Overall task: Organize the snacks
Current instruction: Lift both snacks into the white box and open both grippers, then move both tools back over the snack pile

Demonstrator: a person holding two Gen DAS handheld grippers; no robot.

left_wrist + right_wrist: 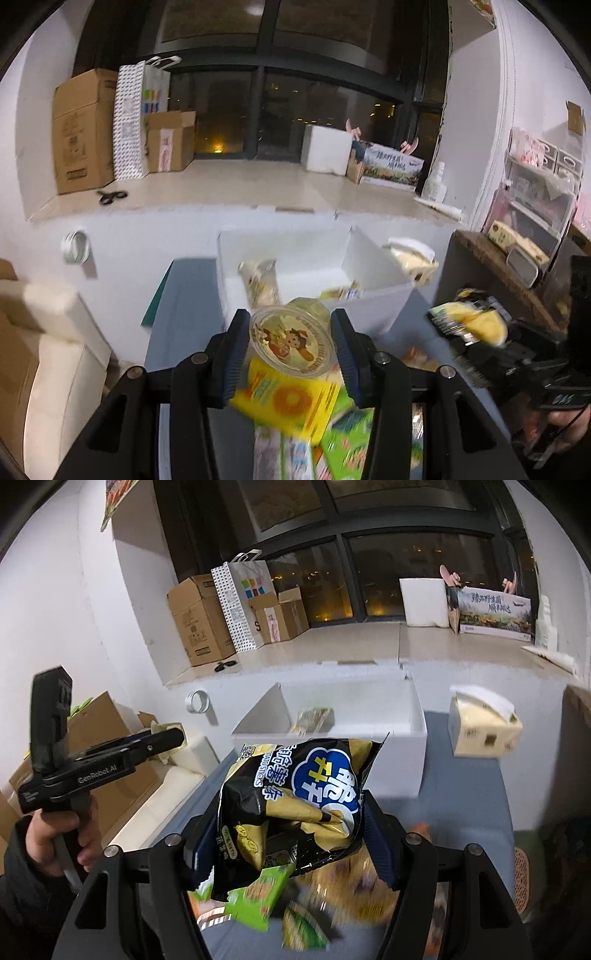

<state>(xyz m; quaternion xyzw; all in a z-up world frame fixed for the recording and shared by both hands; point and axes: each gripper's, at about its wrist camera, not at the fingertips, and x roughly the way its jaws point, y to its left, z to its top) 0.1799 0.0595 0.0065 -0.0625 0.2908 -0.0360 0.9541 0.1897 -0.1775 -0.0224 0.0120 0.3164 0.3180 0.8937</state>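
My left gripper point(291, 350) is shut on a round clear jelly cup point(291, 343) with a cartoon lid and holds it above a pile of snack packs point(295, 402). My right gripper point(291, 834) is shut on a black and gold chip bag point(295, 805), lifted above green snack packs point(258, 897). A white divided box point(376, 295) stands ahead on the grey table; in the right wrist view this box point(332, 751) holds a wrapped snack point(314, 718). The right gripper with the chip bag point(469, 321) also shows at the right of the left wrist view.
A tissue box point(484, 727) sits right of the white box. A tape roll point(197, 701) hangs on the white wall. Cardboard boxes point(199, 620) and scissors point(110, 196) lie on the windowsill. A sofa arm point(62, 332) is at left, a wooden shelf point(491, 254) at right.
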